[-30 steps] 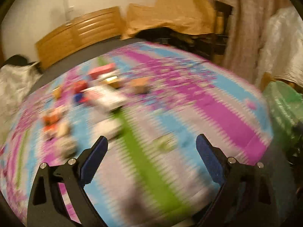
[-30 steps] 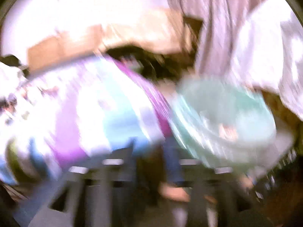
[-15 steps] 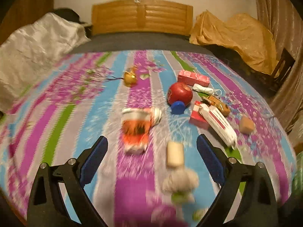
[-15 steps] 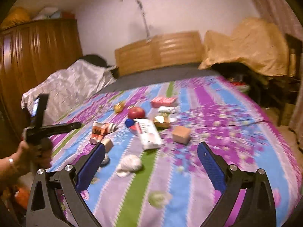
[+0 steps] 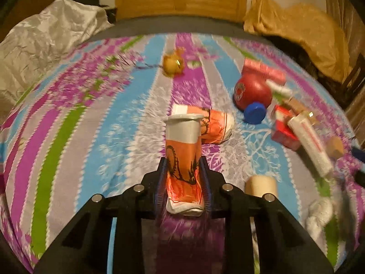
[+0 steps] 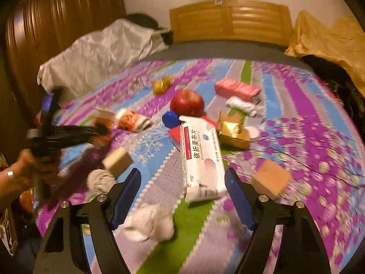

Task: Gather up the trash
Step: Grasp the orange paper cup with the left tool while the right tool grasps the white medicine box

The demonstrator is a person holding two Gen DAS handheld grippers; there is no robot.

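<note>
Trash lies scattered on a striped bedspread (image 5: 68, 137). An orange-and-white paper cup (image 5: 182, 134) stands between the pads of my left gripper (image 5: 183, 162). Its jaws are closing and the pads squeeze the cup's lower half, which is creased. A second orange cup (image 5: 216, 125) lies on its side just behind. In the right wrist view my right gripper (image 6: 182, 173) hovers over a white medicine box (image 6: 200, 157). Its jaws are closing but still wide, with the box's near end between them and only close to the right pad. The left gripper (image 6: 98, 134) appears blurred at the left.
A red apple (image 6: 187, 102), blue cap (image 6: 170, 118), pink box (image 6: 237, 89), gold wrapper (image 6: 232, 132), brown cube (image 6: 271, 180), cork-like cylinder (image 6: 117, 161) and crumpled tissue (image 6: 150, 223) lie around. A person's hand (image 6: 22, 171) is at the left. A wooden headboard (image 6: 230, 20) stands at the back.
My left gripper swung across the bed, came down over the orange cup and closed on it. My right gripper swung from a green bag to the bed and neared the white box.
</note>
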